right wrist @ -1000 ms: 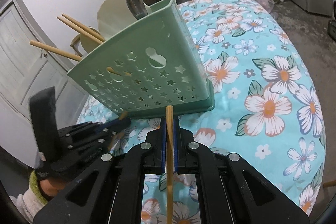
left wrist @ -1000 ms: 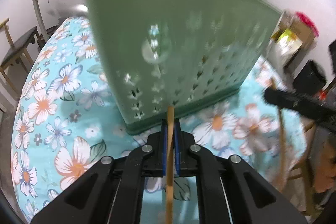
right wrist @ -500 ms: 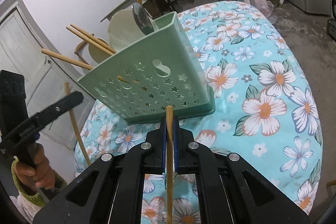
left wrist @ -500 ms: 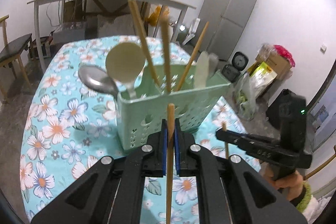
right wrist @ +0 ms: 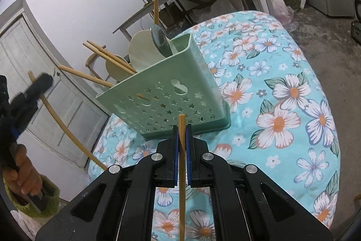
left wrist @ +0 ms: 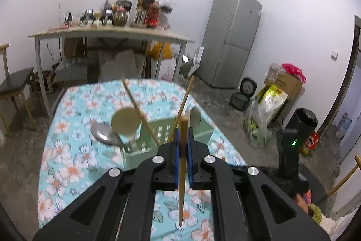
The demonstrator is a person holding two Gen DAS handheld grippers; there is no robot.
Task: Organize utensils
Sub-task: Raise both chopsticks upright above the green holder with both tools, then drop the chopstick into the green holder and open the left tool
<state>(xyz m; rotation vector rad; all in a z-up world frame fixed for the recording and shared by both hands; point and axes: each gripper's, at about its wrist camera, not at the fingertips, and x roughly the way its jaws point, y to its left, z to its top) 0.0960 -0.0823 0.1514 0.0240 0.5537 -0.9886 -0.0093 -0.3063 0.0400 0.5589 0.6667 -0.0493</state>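
We see a green basket (right wrist: 171,103) standing on the flowered tablecloth (right wrist: 282,119), holding several chopsticks (right wrist: 108,58), a metal spoon (right wrist: 161,40) and pale ladles (right wrist: 141,49), all leaning out over its rim. Our left gripper (left wrist: 183,139) is clamped on one chopstick (left wrist: 182,173) above the basket. Our right gripper (right wrist: 181,139) pinches another chopstick (right wrist: 181,173) just before the basket's star-punched wall.

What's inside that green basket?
Sticking out of the basket: several wooden chopsticks, a metal spoon and pale flat utensils. The perforated wall hides their lower ends and anything lying at the bottom.
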